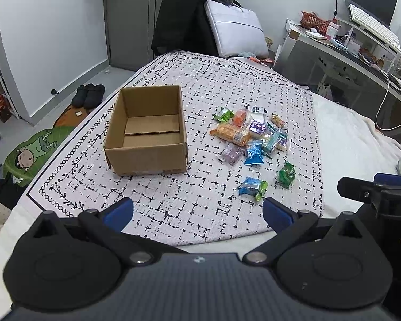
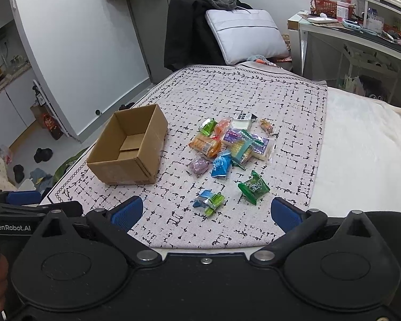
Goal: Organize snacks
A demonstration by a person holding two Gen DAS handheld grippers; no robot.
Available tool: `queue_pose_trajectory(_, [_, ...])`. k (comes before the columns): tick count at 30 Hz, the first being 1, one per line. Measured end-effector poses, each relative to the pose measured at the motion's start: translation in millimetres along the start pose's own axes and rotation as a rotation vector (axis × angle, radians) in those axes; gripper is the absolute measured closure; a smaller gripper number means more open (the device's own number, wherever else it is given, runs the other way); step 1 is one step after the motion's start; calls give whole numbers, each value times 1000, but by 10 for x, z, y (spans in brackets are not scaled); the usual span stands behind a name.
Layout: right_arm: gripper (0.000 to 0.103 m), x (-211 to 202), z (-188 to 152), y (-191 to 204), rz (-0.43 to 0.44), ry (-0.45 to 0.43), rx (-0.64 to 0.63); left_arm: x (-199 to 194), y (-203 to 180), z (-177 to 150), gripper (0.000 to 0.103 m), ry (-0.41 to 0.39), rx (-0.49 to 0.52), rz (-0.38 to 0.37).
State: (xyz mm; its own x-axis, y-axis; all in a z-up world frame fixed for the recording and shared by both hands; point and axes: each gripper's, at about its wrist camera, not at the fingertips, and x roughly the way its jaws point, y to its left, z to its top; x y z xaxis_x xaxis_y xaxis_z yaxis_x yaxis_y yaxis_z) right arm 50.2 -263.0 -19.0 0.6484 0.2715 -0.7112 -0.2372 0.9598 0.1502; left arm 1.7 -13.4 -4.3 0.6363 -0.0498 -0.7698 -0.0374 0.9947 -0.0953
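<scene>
Crinkly foil snack packets point(image 2: 227, 147) lay heaped beside the empty cardboard box point(image 2: 128, 147), light, slippery, best pinched at sealed edges, while left gripper point(image 1: 197, 211) and right gripper point(image 2: 205, 211) gaped wide, empty.

A bedroom: bed point(image 2: 361, 147), pillow point(image 2: 248, 34), cluttered desk point(image 2: 361, 34).

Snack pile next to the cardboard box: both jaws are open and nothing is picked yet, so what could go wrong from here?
1. The packets in the snack pile overlap, so one grasp may drag a neighbour along.
2. The cardboard box sits loose on the patterned cloth and looks light; a bump could shift it.
3. The blue-and-green packet lies flat, so the jaws may pinch cloth.
</scene>
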Motion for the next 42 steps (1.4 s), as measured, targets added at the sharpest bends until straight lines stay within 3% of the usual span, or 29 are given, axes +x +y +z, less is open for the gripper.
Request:
queue_pose_trajectory(15, [0, 13, 23, -84, 5, -18, 20, 44, -19, -31, 1, -6, -21, 11])
queue_pose_trajectory(30, [1, 398, 18, -275, 29, 22, 117, 466, -59, 7, 1, 11, -65, 7])
queue_pose_trajectory(37, [17, 628, 108, -330, 31, 63, 185, 769, -128, 55, 3, 42, -90, -34])
queue_pose_trajectory(42, [17, 774, 188, -445, 29, 102, 253, 971, -169, 107, 7, 59, -104, -58])
